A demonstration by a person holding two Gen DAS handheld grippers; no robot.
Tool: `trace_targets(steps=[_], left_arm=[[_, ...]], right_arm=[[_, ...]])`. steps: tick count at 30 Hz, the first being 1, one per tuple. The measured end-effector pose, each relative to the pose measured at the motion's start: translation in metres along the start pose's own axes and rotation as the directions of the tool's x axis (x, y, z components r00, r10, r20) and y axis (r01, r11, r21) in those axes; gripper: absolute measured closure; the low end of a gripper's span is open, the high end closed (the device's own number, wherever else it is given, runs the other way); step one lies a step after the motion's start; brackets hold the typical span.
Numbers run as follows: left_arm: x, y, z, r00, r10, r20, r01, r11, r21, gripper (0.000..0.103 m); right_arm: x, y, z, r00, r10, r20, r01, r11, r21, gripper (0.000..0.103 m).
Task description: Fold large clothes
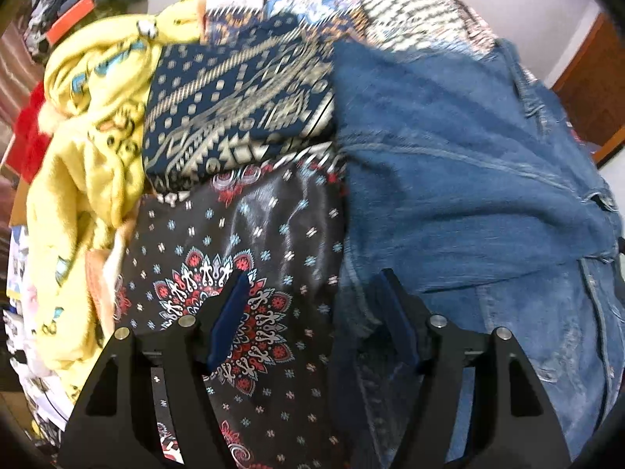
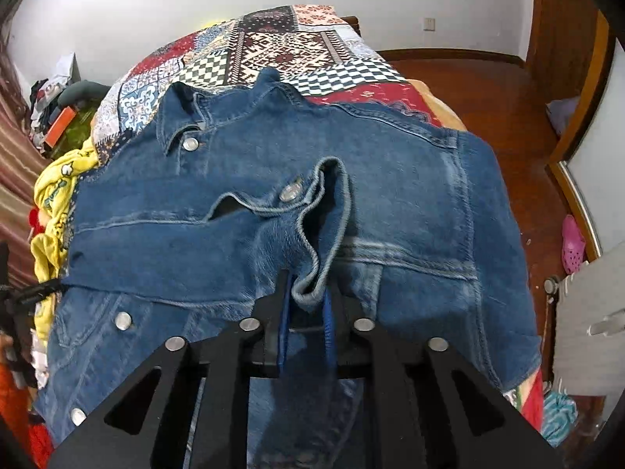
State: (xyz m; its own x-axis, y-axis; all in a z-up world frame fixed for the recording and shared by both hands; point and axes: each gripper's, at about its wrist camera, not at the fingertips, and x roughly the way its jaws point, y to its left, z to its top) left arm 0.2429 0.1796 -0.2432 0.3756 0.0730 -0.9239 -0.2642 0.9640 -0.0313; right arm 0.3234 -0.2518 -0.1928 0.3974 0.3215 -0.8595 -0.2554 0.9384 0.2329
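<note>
Denim jacket on bed, cuff in right gripper

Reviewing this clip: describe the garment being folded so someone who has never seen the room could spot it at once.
Start at the bed with the patchwork quilt that fills the middle of the room. Spread across its near end lies a blue denim jacket with metal buttons, one sleeve cuff pinched in the right gripper. Unlike the yellow garment and patterned dark cloths heaped beside it, it is plain blue.
</note>
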Motion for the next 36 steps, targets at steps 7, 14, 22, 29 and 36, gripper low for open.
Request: trace_targets(steps=[7,14,22,29,36], left_arm=[[-0.049,-0.047,0.023,0.991,-0.043,0.126,0.03,0.994,0.11,0.036],[-0.072,-0.108,0.046,0.964,-0.151,0.219,0.111,0.976,0.188,0.015],[-0.063,-0.155,0.046,0.95,-0.247,0.192,0.204,0.955,0.216,0.013],[-0.044,-0.159,0.033,0.958,-0.266,0.111,0.243,0.953,0.182,0.013],[-0.032,-0.138,0.021,0.972,-0.222,0.073,0.211,0.969,0.132,0.013]], right_arm=[[-0.033,-0.032,-0.005,0.997,-0.067,0.033,0.066,0.997,0.039,0.071],[-0.079,-0.095,-0.012,0.985,-0.072,0.155,0.025,0.959,0.283,0.024],[-0.05,-0.155,-0.045,0.998,-0.005,0.062,-0.028,0.854,0.519,0.024],[0.009,-0.192,-0.089,0.986,0.166,0.007,-0.122,0.698,0.706,0.024],[0.027,-0.217,-0.083,0.987,0.147,0.059,-0.138,0.613,0.778,0.024]])
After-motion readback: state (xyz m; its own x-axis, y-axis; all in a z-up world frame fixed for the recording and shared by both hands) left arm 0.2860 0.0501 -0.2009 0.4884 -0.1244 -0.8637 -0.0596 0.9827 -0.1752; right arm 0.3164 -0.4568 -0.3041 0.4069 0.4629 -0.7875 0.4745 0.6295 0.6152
